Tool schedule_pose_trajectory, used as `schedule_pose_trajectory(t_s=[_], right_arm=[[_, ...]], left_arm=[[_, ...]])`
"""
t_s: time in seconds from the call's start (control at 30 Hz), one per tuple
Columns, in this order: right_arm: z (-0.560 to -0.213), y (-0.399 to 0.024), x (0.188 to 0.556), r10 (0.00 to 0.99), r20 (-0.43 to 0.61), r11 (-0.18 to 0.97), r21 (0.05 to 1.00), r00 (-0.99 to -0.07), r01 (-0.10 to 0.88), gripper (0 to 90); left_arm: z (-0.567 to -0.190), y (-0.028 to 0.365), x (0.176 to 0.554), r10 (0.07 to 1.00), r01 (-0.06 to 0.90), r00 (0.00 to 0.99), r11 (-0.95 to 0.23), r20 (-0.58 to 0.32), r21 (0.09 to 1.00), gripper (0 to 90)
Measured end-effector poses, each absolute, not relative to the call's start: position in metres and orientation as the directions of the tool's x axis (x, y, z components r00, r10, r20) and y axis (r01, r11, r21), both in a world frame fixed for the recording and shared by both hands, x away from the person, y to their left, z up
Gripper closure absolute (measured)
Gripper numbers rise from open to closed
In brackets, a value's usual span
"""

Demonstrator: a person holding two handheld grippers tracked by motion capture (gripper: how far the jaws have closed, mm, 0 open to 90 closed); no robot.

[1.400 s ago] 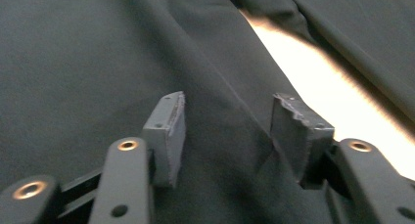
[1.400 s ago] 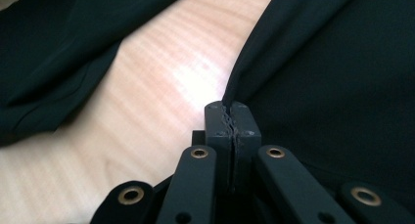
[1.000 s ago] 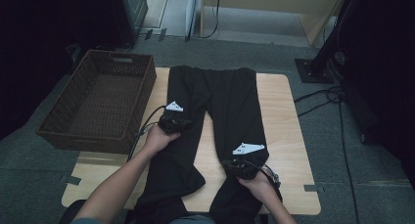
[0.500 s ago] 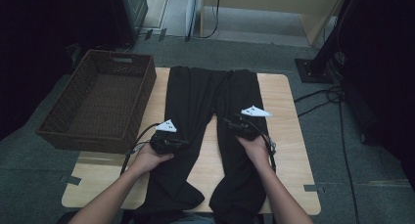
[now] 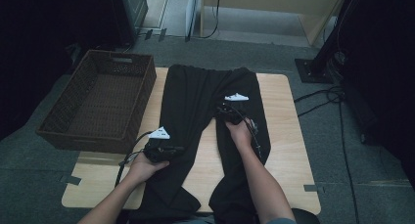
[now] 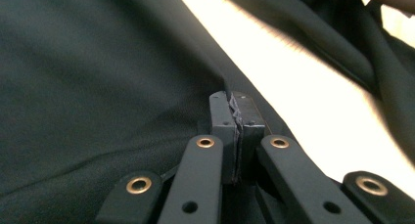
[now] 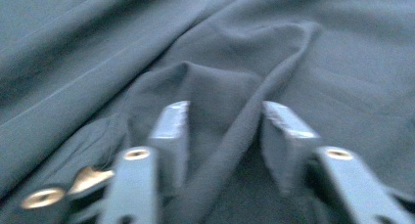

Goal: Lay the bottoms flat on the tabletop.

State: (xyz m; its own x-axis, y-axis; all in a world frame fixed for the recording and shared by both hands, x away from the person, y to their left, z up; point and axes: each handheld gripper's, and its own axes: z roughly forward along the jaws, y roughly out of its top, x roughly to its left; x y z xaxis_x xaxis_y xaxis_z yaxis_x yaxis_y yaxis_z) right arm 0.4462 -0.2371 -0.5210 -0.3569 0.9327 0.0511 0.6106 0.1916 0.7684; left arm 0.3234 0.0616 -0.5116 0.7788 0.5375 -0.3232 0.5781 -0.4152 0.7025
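Note:
A pair of black trousers [image 5: 195, 94] lies flat on the wooden table [image 5: 286, 136], waist at the far end and legs toward the person. My left gripper [image 5: 172, 148] is at the inner edge of the left leg, shut on that edge of the cloth [image 6: 147, 87], pads [image 6: 221, 111] pressed together. My right gripper [image 5: 224, 111] rests on the upper right leg. Its jaws have just been closing. They stand apart around a raised fold of fabric [image 7: 215, 87] in the right gripper view, and the pads [image 7: 171, 121] do not press it.
A dark wicker basket [image 5: 98, 101] stands at the table's left side, partly over its edge. Cables trail across the floor at the right [image 5: 318, 94]. A bare strip of table [image 5: 210, 150] shows between the trouser legs.
The right hand has travelled from the lower right leg up toward the far end of the trousers. The left hand has drawn back toward the person, along the left leg.

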Motion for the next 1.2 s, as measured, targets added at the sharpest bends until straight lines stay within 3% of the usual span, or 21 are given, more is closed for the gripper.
schedule_pose_trajectory(t_s=[0.1,0.17,0.2,0.3,0.53,0.87,0.93,1.03,1.2], right_arm=[[-0.521,-0.235,0.441,0.923,0.056,0.204,0.770,-0.382,0.605,84.3],[-0.520,-0.234,0.434,0.919,0.050,0.217,0.765,-0.392,0.607,88.4],[-0.519,-0.235,0.429,0.913,0.056,0.224,0.761,-0.405,0.609,88.6],[-0.519,-0.241,0.411,0.898,0.076,0.229,0.760,-0.433,0.608,88.8],[-0.518,-0.264,0.368,0.859,0.164,0.222,0.735,-0.485,0.641,88.8],[-0.514,-0.264,0.311,0.781,0.195,0.316,0.696,-0.593,0.644,87.4],[-0.511,-0.268,0.304,0.767,0.255,0.305,0.663,-0.588,0.684,81.7],[-0.503,-0.279,0.305,0.787,0.228,0.241,0.742,-0.573,0.625,64.2],[-0.492,-0.299,0.330,0.883,0.164,0.152,0.786,-0.439,0.599,68.8]], left_arm=[[-0.513,0.060,0.324,0.547,0.583,0.774,-0.421,-0.318,0.695,88.9],[-0.513,0.060,0.327,0.556,0.592,0.767,-0.417,-0.322,0.690,86.6],[-0.511,0.061,0.329,0.560,0.595,0.763,-0.416,-0.322,0.688,81.2],[-0.505,0.062,0.335,0.576,0.596,0.752,-0.390,-0.319,0.701,68.7],[-0.487,0.051,0.367,0.619,0.589,0.729,-0.349,-0.293,0.729,60.0],[-0.496,0.032,0.412,0.684,0.609,0.686,-0.352,-0.249,0.711,58.5],[-0.501,0.034,0.417,0.692,0.626,0.675,-0.352,-0.257,0.696,58.4],[-0.510,0.036,0.420,0.700,0.641,0.666,-0.361,-0.257,0.677,58.8],[-0.512,0.040,0.415,0.693,0.622,0.680,-0.370,-0.241,0.690,62.6]])
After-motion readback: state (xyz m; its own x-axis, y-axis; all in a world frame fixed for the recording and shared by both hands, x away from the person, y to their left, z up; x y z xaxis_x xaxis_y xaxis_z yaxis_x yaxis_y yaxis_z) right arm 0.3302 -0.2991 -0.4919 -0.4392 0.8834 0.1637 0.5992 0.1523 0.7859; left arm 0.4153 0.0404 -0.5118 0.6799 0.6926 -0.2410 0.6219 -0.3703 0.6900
